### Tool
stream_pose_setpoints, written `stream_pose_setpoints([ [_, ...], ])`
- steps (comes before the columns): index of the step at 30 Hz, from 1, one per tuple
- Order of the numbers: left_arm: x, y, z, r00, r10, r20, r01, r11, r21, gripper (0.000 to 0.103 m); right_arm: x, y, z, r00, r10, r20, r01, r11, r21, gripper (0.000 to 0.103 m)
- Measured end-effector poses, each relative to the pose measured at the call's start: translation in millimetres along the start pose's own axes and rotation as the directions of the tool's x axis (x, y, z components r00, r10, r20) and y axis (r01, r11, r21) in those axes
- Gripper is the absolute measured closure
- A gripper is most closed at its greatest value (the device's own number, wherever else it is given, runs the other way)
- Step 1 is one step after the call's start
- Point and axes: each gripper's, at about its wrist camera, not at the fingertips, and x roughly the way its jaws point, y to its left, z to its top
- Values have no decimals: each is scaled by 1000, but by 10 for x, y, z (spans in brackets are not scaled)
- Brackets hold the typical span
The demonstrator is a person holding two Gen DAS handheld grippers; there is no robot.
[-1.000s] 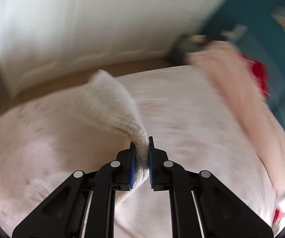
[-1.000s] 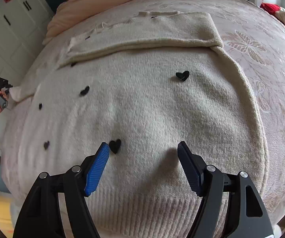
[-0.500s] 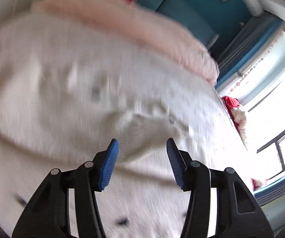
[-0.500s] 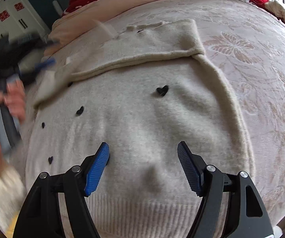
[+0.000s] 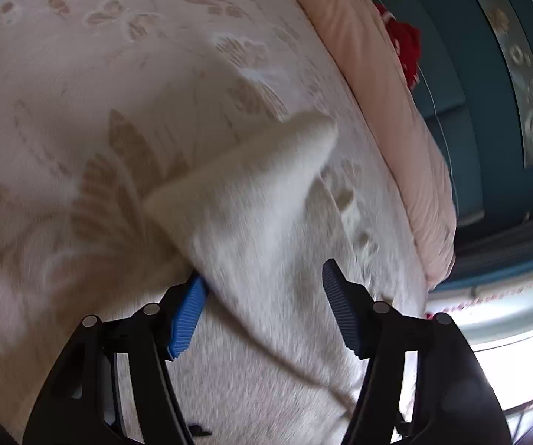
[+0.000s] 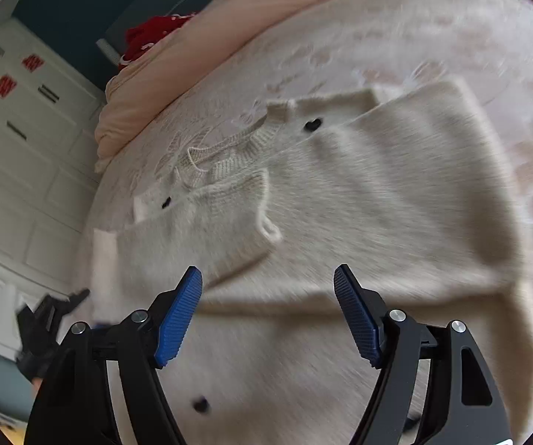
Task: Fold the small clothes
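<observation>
The white cupboard (image 6: 18, 170) is seen at the far left. The left gripper (image 5: 262, 307) is opening — its jaws stand apart over a folded sleeve of the cream sweater (image 6: 340, 222), nothing pinched. The sweater is spread on the flowery bed cover (image 5: 81, 74) (small black hearts dot it). The right gripper (image 6: 268, 315) is opening too — held wide above the sweater, nothing gripped.
</observation>
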Motion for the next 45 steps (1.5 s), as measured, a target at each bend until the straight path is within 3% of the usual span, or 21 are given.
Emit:
stream_pose_setpoints([
  [2,72,93,75,999,-30,-13,29,997,-74,47,211,58,30,999,23,-26,-22,999,34,33],
  [3,114,105,82,999,-36,-15,34,994,-106,50,291,115,32,999,31,-23,-30,999,34,40],
  [4,115,140,95,999,-45,-11,43,990,-135,50,343,180,26,999,35,-17,-35,999,22,75],
  [5,72,182,87,998,-55,-4,54,986,-156,50,405,253,19,999,45,-30,-45,999,7,95],
  [7,36,195,71,998,-60,5,60,985,-162,50,384,374,59,999,50,-4,-50,999,-13,96],
  [11,0,132,62,999,-49,14,51,989,-139,52,-231,656,294,978,131,165,-114,988,-109,97],
  [14,98,97,71,1000,-23,-11,22,992,-123,74,-742,569,374,952,64,300,-12,985,-173,97],
  [15,161,107,66,999,-26,-29,22,992,-121,90,-786,417,385,950,2,312,52,985,-166,97],
  [16,242,97,13,998,-27,-57,20,993,-115,93,-738,240,386,953,-51,297,97,985,-140,97],
  [18,309,122,-82,998,-3,-69,-5,994,-109,95,-433,-241,360,971,-149,186,161,985,-54,97],
  [20,343,81,-175,998,23,-50,-27,995,-92,96,-168,-532,276,978,-192,82,194,981,-18,97],
  [24,245,-77,-176,999,53,14,-53,999,-14,96,-352,-476,342,983,-105,153,106,994,3,97],
  [28,226,-108,-176,999,45,19,-46,999,17,96,-673,-435,433,966,-69,249,80,996,-37,97],
  [29,267,-70,-189,998,59,10,-60,998,18,96,-621,-543,415,968,-98,231,108,994,-30,97],
  [31,358,38,-229,997,81,0,-81,997,3,96,-289,-820,394,979,-176,106,176,984,10,98],
  [32,354,48,-243,998,70,9,-70,998,4,96,-190,-921,352,983,-167,79,166,986,18,98],
  [36,293,11,-256,998,62,17,-63,997,40,96,-503,-762,410,984,-74,161,70,997,26,98],
  [38,328,20,-252,997,71,10,-71,996,48,96,-509,-708,373,979,-98,181,103,994,-21,98],
  [40,333,5,-267,997,81,16,-82,995,61,96,-285,-854,289,983,-165,82,166,986,-9,98],
  [44,336,-95,-280,995,103,16,-104,987,119,93,-475,-742,247,979,-152,132,156,988,-20,95],
  [45,329,-103,-281,994,107,11,-108,985,136,92,-551,-659,226,970,-195,148,202,979,-38,93],
])
